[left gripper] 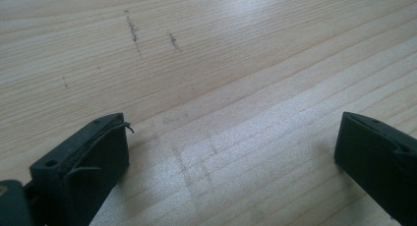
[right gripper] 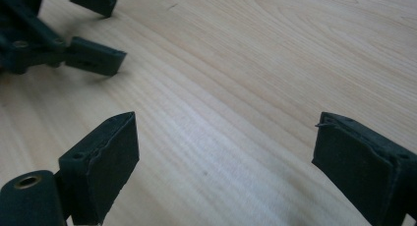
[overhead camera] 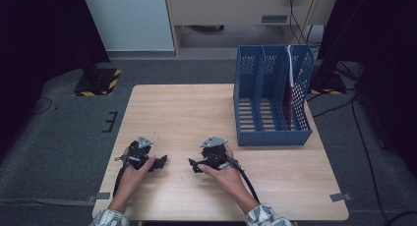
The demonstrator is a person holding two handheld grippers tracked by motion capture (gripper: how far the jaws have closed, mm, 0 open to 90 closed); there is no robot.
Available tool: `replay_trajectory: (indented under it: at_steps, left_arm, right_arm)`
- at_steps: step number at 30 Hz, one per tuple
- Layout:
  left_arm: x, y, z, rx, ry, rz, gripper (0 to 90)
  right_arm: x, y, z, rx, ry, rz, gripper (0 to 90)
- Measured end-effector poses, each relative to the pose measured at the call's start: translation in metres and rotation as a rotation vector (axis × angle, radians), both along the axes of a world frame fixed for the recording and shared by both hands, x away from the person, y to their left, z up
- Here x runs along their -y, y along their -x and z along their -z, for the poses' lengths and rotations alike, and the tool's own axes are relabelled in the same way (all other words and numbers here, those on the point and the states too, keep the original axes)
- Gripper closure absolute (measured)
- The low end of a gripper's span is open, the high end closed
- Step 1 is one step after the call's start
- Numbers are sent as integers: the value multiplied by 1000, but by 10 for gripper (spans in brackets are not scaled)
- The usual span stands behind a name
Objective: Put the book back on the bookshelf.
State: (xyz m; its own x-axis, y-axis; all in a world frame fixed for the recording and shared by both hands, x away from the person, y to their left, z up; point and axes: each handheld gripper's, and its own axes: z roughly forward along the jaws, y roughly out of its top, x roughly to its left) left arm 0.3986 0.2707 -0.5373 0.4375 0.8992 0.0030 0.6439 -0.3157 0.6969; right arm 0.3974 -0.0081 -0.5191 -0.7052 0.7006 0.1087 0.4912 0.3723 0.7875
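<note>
Both grippers are resting wide apart and empty on the worktop [overhead camera: 196, 113]: left gripper [overhead camera: 161, 162], right gripper [overhead camera: 193, 164]. The blue file rack [overhead camera: 273, 96] is standing well beyond the right one; approaching it squarely seems wise.

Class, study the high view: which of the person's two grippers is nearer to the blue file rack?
Right. The right gripper rests on the table just left of and below the blue file rack. The left gripper lies farther left, beyond the right one.

Bare table [overhead camera: 182, 113]; file rack [overhead camera: 273, 96] far right.
</note>
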Motion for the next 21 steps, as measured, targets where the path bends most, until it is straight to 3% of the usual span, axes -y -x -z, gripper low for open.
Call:
replay_trajectory:
  at_steps: [4, 12, 15, 19, 21]
  left_arm:
    - [0, 0, 0, -1, -1, 1, 0]
    - [0, -1, 0, -1, -1, 3, 0]
    - [0, -1, 0, -1, -1, 3, 0]
    - [0, -1, 0, -1, -1, 4, 0]
    - [0, -1, 0, -1, -2, 4, 0]
  right_arm:
    - [-4, -11, 7, -20, 21, 28, 101]
    - [-6, -17, 19, -46, 68, 65, 99]
    - [-7, -19, 19, -42, 81, 84, 97]
    - [-14, -17, 20, -12, 154, 90, 64]
    - [-14, -17, 20, -19, 155, 97, 52]
